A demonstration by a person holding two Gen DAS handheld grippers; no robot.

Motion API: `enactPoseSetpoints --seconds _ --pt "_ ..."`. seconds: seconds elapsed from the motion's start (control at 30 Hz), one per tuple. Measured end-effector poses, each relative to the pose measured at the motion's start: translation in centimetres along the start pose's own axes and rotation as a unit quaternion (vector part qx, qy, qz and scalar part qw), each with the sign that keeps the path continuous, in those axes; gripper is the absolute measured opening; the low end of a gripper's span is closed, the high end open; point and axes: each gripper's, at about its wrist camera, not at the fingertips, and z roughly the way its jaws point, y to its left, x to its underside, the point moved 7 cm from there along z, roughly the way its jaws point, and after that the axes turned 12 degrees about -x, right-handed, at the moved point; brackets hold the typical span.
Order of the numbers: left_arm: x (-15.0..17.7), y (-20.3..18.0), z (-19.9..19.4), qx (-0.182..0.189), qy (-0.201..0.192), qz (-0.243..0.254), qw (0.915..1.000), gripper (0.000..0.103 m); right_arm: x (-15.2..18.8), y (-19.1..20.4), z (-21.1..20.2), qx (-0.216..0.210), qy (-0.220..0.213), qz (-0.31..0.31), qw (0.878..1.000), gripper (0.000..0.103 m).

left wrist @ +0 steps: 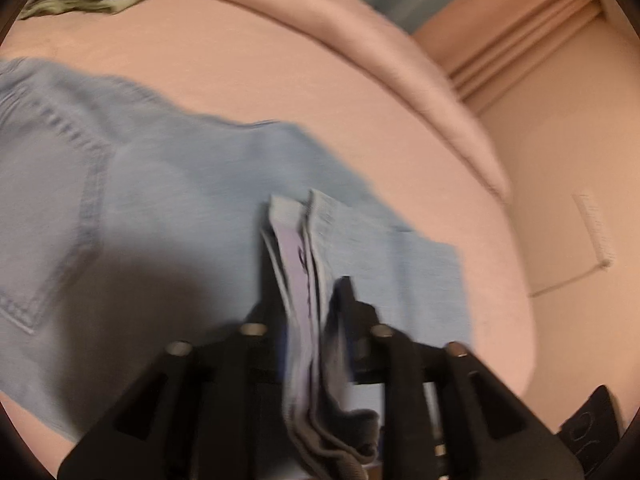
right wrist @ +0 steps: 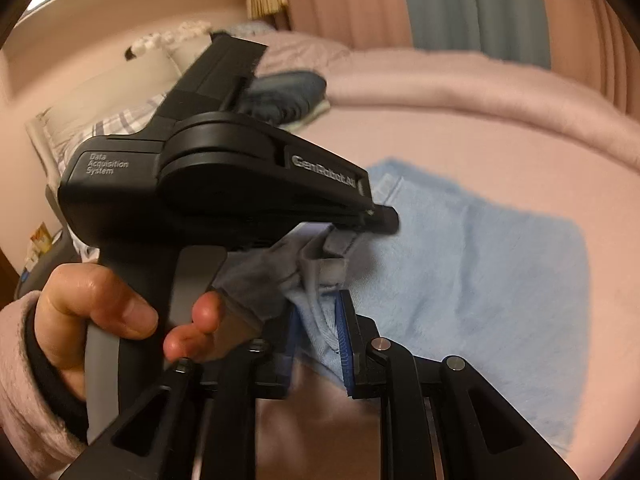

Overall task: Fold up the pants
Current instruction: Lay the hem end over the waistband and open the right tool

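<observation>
Light blue jeans (left wrist: 160, 200) lie spread on a pink bed (left wrist: 280, 80), with a back pocket (left wrist: 52, 220) showing at the left. My left gripper (left wrist: 306, 272) is shut on a bunched stack of denim edges that stands up between its fingers. In the right wrist view my right gripper (right wrist: 318, 332) pinches a fold of the same jeans (right wrist: 480, 280) between its blue pads (right wrist: 344, 340). The left tool's black housing (right wrist: 240, 176) sits just above and to the left, held by a hand (right wrist: 100, 308) in a pink sleeve. Both grips lie close together on one edge of the cloth.
A rolled pink blanket (left wrist: 360, 40) runs along the far side of the bed. A pile of dark clothes (right wrist: 288, 92) and a plaid pillow (right wrist: 100, 128) lie at the head end. A curtain (right wrist: 472, 8) and a wall stand beyond.
</observation>
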Motion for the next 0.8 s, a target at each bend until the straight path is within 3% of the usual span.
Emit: enactPoseSetpoints --seconds 0.1,0.17,0.23,0.3,0.4,0.57,0.67,0.73,0.8 --pt "-0.4 0.9 -0.9 -0.016 -0.02 0.003 0.9997 0.039 0.8 -1.0 -1.4 -0.045 0.003 0.046 0.998 0.039" --pt "-0.9 0.6 -2.2 -0.043 -0.048 0.023 0.9977 0.052 0.7 -2.2 -4.2 -0.065 -0.024 0.07 0.995 0.04" --pt "-1.0 0.4 -3.4 -0.051 -0.067 0.038 0.9957 0.053 0.0 -4.4 -7.5 -0.063 -0.068 0.094 0.991 0.041" --pt "-0.7 -1.0 -4.2 -0.037 -0.08 0.055 0.9946 0.053 -0.7 -7.3 -9.8 -0.033 -0.096 0.119 0.988 0.041" --pt "0.7 -3.7 -4.4 -0.006 -0.073 0.101 0.9922 0.053 -0.8 -12.1 -11.1 0.048 -0.092 0.149 0.983 0.04" --pt "4.2 -8.3 -1.7 0.009 -0.03 0.191 0.9811 0.053 -1.6 -16.8 -10.4 0.086 -0.079 0.176 0.977 0.035" --pt "5.8 -8.1 0.8 0.004 0.01 0.186 0.9825 0.054 -0.7 -18.0 -8.2 0.099 -0.033 0.185 0.977 0.035" --pt "6.1 -7.8 1.4 -0.005 0.003 0.189 0.9819 0.055 0.4 -18.4 -6.4 0.104 0.002 0.18 0.978 0.035" --pt "6.0 -7.7 1.3 -0.001 0.008 0.187 0.9823 0.057 0.4 -17.7 -6.5 0.118 0.0 0.158 0.98 0.035"
